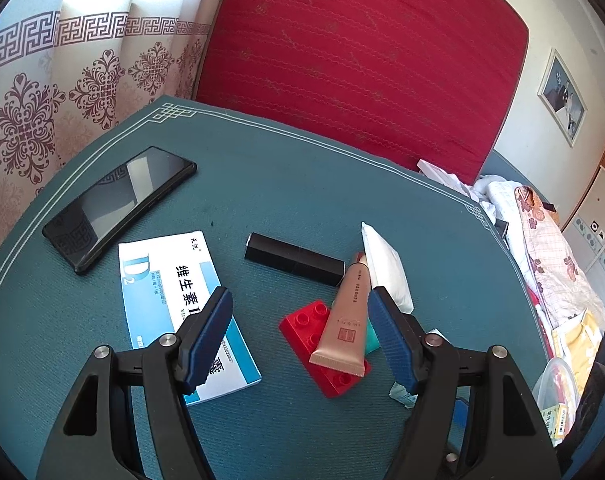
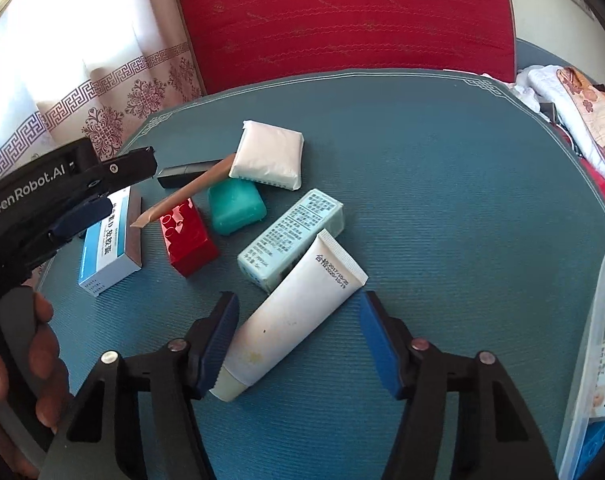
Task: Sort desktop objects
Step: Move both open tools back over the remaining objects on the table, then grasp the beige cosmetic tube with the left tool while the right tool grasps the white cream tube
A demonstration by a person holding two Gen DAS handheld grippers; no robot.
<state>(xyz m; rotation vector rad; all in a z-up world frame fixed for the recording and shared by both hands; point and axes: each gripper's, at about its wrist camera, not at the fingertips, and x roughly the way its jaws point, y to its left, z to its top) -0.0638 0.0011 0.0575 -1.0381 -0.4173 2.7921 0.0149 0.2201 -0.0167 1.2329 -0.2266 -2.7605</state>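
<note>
The right hand-held gripper (image 2: 298, 340) hangs low over the table (image 2: 442, 168), jaws apart, with a white tube (image 2: 290, 316) lying slantwise between them. Its left pad looks to be against the tube near the cap end; the right pad stands clear of it, so nothing is clamped. The tube's crimped end rests against a pale blue box (image 2: 292, 236) just ahead.

The left hand-held gripper (image 1: 300, 336) hangs with its jaws apart too, and holds nothing. Between its pads, down on the table, a pink tube (image 1: 344, 316) lies propped across a red brick (image 1: 322, 344).

What could go wrong here, to my eye: the white tube sits skewed to the jaws, so a squeeze may catch only the tapered cap end and the tube could pivot or squirt out. A lift could also drag the pale blue box along. On the left, a grab at the pink tube may nip the brick under it, or roll the tube off.

The left view alone shows a dark phone (image 1: 118, 208) far ahead to the left, and a black stick (image 1: 294, 260) in full. The right view alone shows the white tube, the whole green case (image 2: 236, 208), a clear bin (image 2: 594, 360) at the right edge, and the person's hand (image 2: 30, 360) that holds the left tool. Both show the white packet (image 2: 268, 154) and the blue-and-white box (image 1: 174, 300).
</note>
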